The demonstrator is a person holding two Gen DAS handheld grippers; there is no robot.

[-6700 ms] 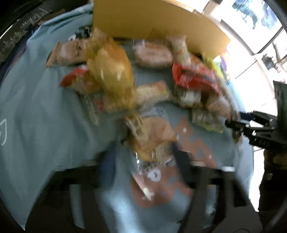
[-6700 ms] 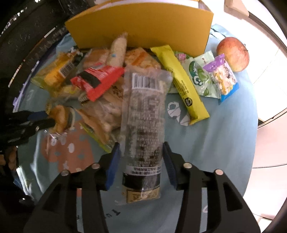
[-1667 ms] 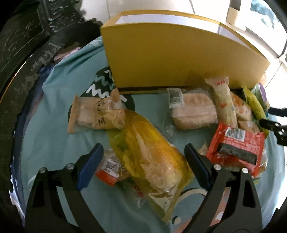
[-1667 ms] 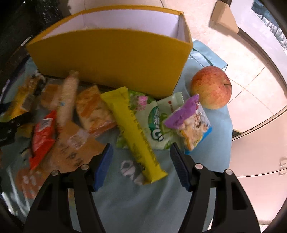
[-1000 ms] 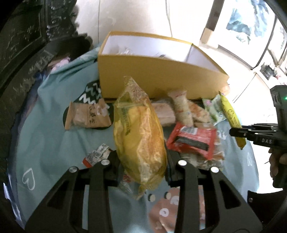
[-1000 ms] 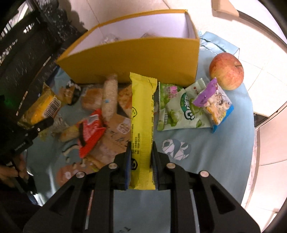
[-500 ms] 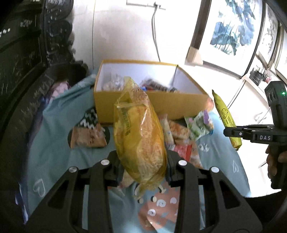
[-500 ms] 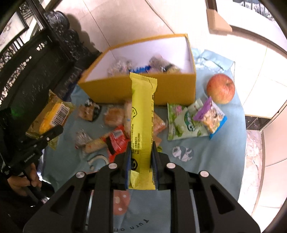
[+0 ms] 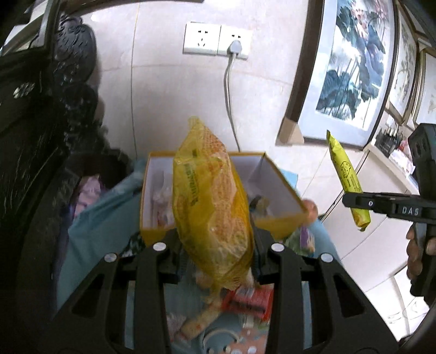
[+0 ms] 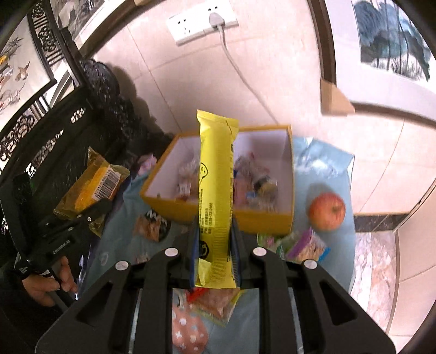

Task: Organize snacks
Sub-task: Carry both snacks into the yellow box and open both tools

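Observation:
My left gripper (image 9: 215, 245) is shut on a large yellow-orange snack bag (image 9: 212, 207) and holds it high, in front of the open yellow box (image 9: 283, 217). My right gripper (image 10: 214, 245) is shut on a long yellow bar packet (image 10: 215, 190), raised above the table before the same yellow box (image 10: 261, 217), which holds several snacks. Each gripper shows in the other's view: the right one with its yellow bar packet (image 9: 348, 179), the left one with its snack bag (image 10: 92, 188).
Loose snacks lie on the blue cloth (image 10: 321, 160) in front of the box: a red packet (image 9: 250, 299), a purple bag (image 10: 308, 245). A red apple (image 10: 327, 211) sits right of the box. A dark carved chair (image 10: 54, 136) stands at the left. A wall with sockets (image 10: 201, 19) is behind.
Both grippers have risen with their packets, and the views have tilted up toward the wall. The box now lies lower and smaller in both views.

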